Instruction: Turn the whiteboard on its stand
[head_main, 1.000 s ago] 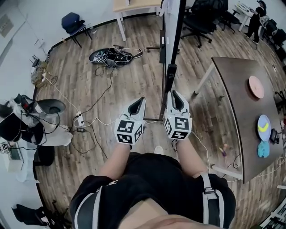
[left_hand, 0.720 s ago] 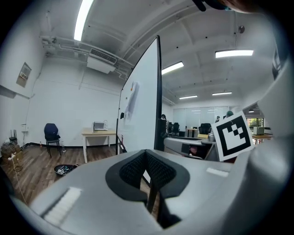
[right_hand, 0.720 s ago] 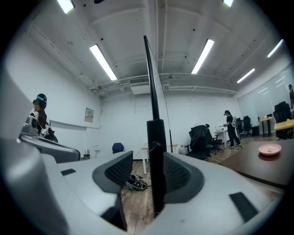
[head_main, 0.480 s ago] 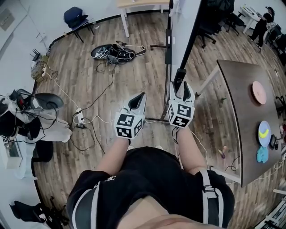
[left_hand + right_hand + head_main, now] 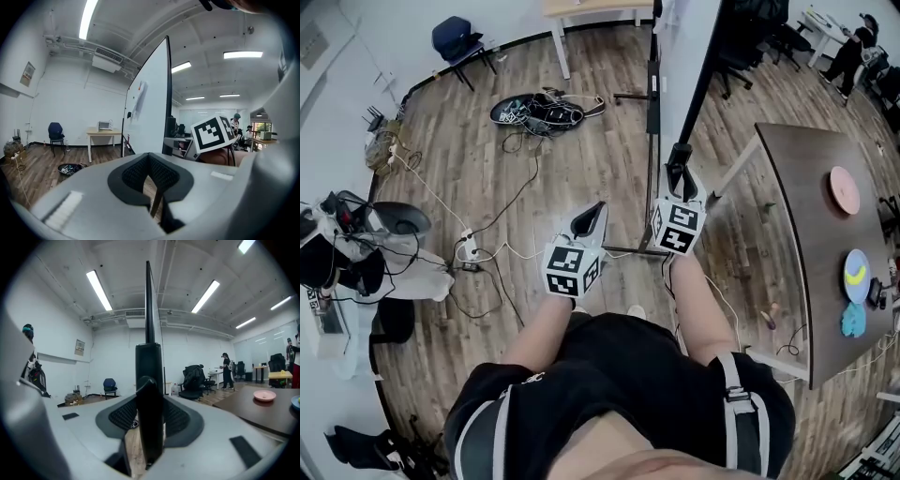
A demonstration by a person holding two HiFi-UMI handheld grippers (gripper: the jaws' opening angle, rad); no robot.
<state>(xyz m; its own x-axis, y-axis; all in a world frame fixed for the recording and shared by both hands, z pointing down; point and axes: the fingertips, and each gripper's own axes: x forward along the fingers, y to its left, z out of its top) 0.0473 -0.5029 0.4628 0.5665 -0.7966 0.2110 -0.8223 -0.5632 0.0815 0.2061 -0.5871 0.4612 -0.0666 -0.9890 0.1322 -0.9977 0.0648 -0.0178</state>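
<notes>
The whiteboard [image 5: 701, 56] stands edge-on to me on its black stand [image 5: 652, 89]; in the left gripper view its white face [image 5: 150, 117] shows. My right gripper [image 5: 679, 178] reaches forward at the board's low black frame end [image 5: 679, 155]. In the right gripper view that black frame [image 5: 149, 380] fills the gap of the right gripper [image 5: 149, 401]; the jaws are closing on it, with the pads against both its sides. My left gripper [image 5: 597, 208] hangs to the left of the stand, shut on nothing [image 5: 149, 158], apart from the board.
A dark brown table [image 5: 811, 187] with plates is close on the right. Cables [image 5: 487, 244] trail over the wooden floor at the left, with a tangled pile [image 5: 539, 112] further off. A blue chair [image 5: 455, 42], office chairs [image 5: 741, 28] and a person [image 5: 844, 42] are at the back.
The right gripper went from shut to open, moved forward and took the board's black frame end between its jaws. The left gripper has hardly moved.
</notes>
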